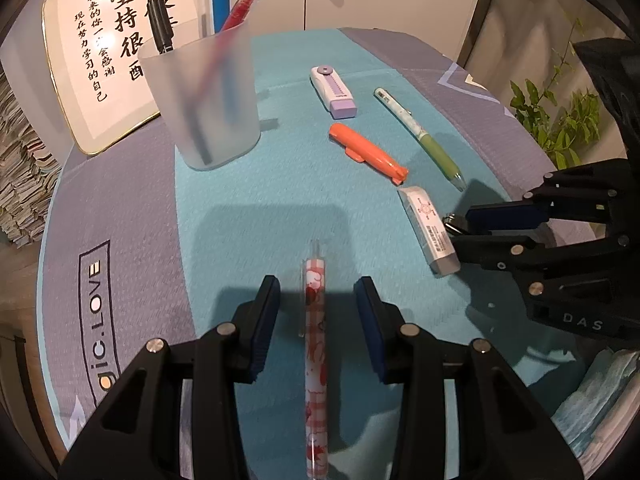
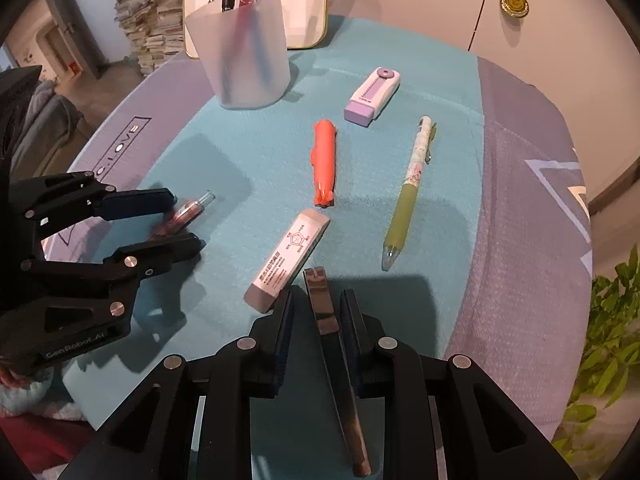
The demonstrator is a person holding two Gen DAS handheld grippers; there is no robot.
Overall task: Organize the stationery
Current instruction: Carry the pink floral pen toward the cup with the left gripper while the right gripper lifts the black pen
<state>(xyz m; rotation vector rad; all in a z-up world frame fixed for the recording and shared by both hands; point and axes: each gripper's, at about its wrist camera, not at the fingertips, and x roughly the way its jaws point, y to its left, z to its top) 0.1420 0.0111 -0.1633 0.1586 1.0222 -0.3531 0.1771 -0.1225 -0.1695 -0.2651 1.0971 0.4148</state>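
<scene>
My left gripper (image 1: 318, 294) is open, its fingers on either side of a red-and-white patterned pen (image 1: 316, 344) that lies on the teal mat (image 1: 280, 184). My right gripper (image 2: 316, 304) is open around a dark metallic bar-like item (image 2: 328, 320), its jaws a little apart from it. A frosted pen cup (image 1: 204, 104) at the far left holds several pens. On the mat lie an orange highlighter (image 1: 366, 152), a green pen (image 1: 424, 136), a purple-white eraser (image 1: 334, 90) and a white boxed eraser (image 1: 428, 228).
A framed calligraphy board (image 1: 100, 64) leans behind the cup. Paper stacks (image 1: 20, 168) stand at the left. A green plant (image 1: 560, 120) is off the table's right edge. A medal (image 2: 514, 0) hangs on the white cabinet behind.
</scene>
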